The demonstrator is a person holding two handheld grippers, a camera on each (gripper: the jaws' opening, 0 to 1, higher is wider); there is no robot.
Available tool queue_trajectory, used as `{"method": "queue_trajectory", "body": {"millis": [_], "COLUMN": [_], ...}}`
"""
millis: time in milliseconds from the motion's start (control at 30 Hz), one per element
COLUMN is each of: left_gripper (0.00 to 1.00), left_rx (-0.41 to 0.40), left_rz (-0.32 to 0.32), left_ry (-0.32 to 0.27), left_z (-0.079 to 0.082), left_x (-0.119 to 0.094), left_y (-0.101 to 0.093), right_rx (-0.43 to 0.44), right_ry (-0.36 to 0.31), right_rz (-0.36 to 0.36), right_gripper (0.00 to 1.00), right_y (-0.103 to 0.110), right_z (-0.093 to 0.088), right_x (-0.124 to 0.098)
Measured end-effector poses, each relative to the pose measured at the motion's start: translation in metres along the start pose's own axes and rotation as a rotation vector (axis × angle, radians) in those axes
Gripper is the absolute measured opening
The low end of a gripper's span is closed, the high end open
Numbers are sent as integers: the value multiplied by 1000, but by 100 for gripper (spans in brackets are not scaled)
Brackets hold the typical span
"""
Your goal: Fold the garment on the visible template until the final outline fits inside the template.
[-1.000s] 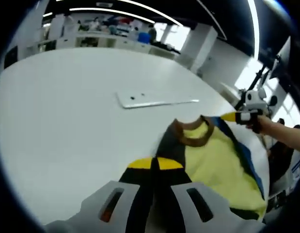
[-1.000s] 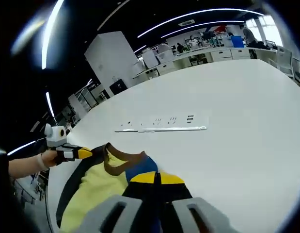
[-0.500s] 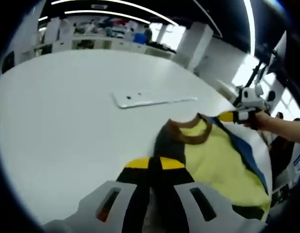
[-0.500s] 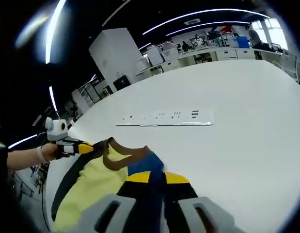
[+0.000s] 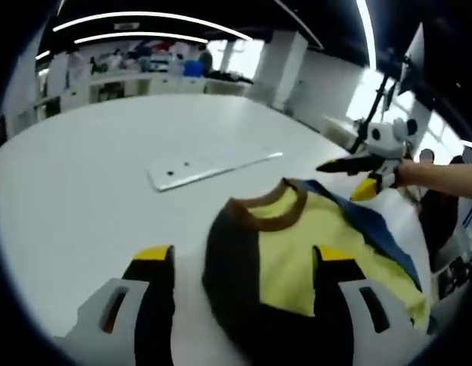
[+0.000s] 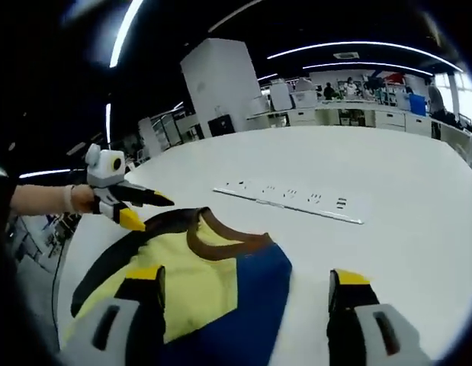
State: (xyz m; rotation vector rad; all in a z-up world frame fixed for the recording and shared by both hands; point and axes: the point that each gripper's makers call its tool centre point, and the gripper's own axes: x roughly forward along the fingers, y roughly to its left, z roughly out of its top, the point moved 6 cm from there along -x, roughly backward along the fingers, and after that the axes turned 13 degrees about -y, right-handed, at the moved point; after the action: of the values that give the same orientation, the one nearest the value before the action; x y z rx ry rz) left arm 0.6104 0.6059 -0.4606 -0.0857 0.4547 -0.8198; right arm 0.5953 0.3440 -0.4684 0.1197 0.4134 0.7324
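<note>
both my claws stand wide open with nothing in them: my left claw (image 5: pixel 239 263) hangs over the dark shoulder of the garment (image 5: pixel 297 244), my right claw (image 6: pixel 247 286) over its blue side. the garment lies spread on the white surface (image 5: pixel 83 168), brown collar (image 6: pixel 220 240) toward the middle, yellow front up (one sleeve dark, one blue). the flat white strip (image 6: pixel 297 200) beyond the collar may be the template's edge, though i cannot tell. i judge the task barely begun: the shirt looks laid out, no fold shows yet, and every fold is left.
</note>
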Motion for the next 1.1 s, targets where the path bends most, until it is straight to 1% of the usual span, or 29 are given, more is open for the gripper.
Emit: {"method": "queue_trajectory", "body": {"millis": [33,67,100,133,367,433,567,633,700,833,900,933,1000,1100], "left_gripper": [81,83,84,84,82,82,81,80,79,78,78,78,78,77], "left_rx": [7,16,20,27,50,67,65,73,74,65,58,55,50,41], "left_rz": [-1,-6,-6,-11,-27,-29,-34,-30,-28,-25,-24,-23,-24,-23], "left_ry": [2,6,14,19,32,41,41,41,41,35,30,27,21,12], "left_z": [0,0,0,0,4,4,4,3,1,-4,-8,-9,-12,-15], "left_x": [-1,-3,-5,-7,-24,-28,-37,-41,-48,-61,-68,-70,-77,-88], "left_y": [0,-1,-2,-4,-14,-17,-23,-25,-28,-36,-41,-43,-48,-56], "right_rx": [-8,-18,-44,-37,-34,-40,-52,-64,-59,-76,-67,-77,-89,-85], "right_ry": [9,23,17,35,31,26,32,23,25,6,3,-5,14,10], "right_rz": [-1,-4,1,-1,-16,-19,-21,-20,-25,-27,-23,-17,-17,-10], "right_gripper": [100,100,100,100,100,100,99,97,97,96,94,93,92,92], "right_y": [0,0,-1,0,9,13,20,24,28,38,46,51,56,65], "right_z": [-1,-2,-1,-2,0,1,0,0,-1,-3,-6,-8,-14,-19], "right_x": [-2,-5,-7,-10,-27,-31,-41,-47,-54,-67,-76,-80,-86,-96]}}
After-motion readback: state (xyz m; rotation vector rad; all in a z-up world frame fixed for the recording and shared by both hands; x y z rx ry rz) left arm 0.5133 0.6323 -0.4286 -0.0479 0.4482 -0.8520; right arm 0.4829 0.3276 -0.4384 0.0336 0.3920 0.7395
